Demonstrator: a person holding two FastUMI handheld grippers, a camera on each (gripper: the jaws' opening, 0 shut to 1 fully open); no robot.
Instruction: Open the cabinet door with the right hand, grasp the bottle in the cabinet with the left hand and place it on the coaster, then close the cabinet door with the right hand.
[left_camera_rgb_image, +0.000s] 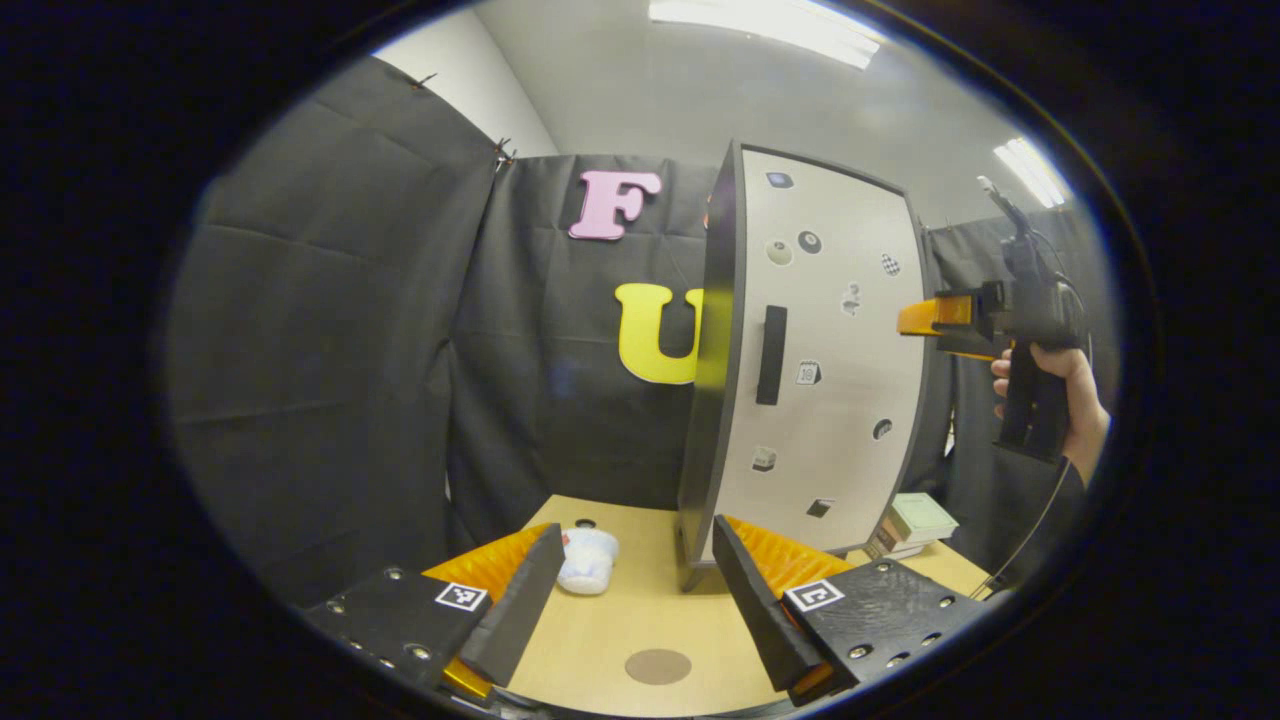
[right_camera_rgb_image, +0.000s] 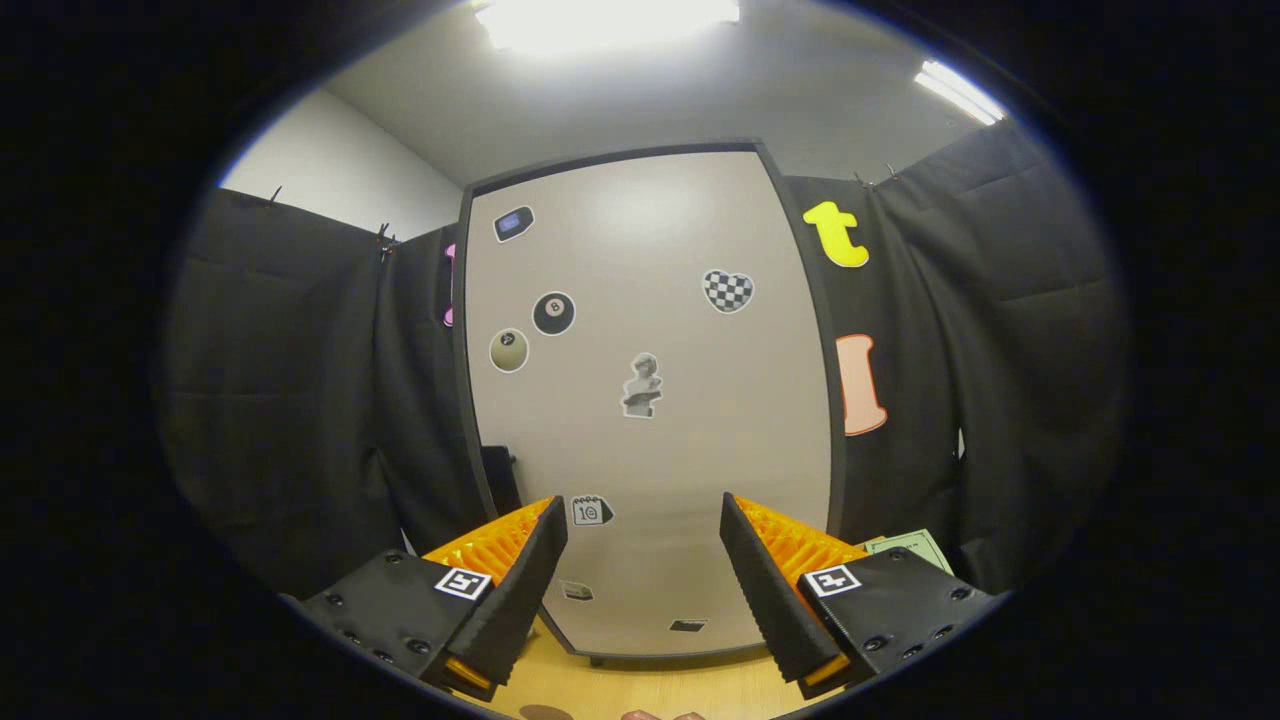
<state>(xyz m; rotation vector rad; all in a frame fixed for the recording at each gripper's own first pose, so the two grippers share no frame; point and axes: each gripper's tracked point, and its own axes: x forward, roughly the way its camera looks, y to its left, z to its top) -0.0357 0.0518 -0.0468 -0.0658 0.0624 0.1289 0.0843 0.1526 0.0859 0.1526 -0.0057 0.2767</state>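
left gripper (left_camera_rgb_image: 632, 600), jaws released and holding nothing, hangs over the near table (left_camera_rgb_image: 620, 630). far left, a small white bottle (left_camera_rgb_image: 588, 560) sits on the table, off the round coaster (left_camera_rgb_image: 658, 666), which lies near, between the fingers. centre, the cabinet door (left_camera_rgb_image: 835, 350) with its dark handle (left_camera_rgb_image: 771, 355) looks shut. right, the right gripper (right_camera_rgb_image: 640, 590), jaws released, faces the door panel. judged step: door work; where the task stands is unclear.
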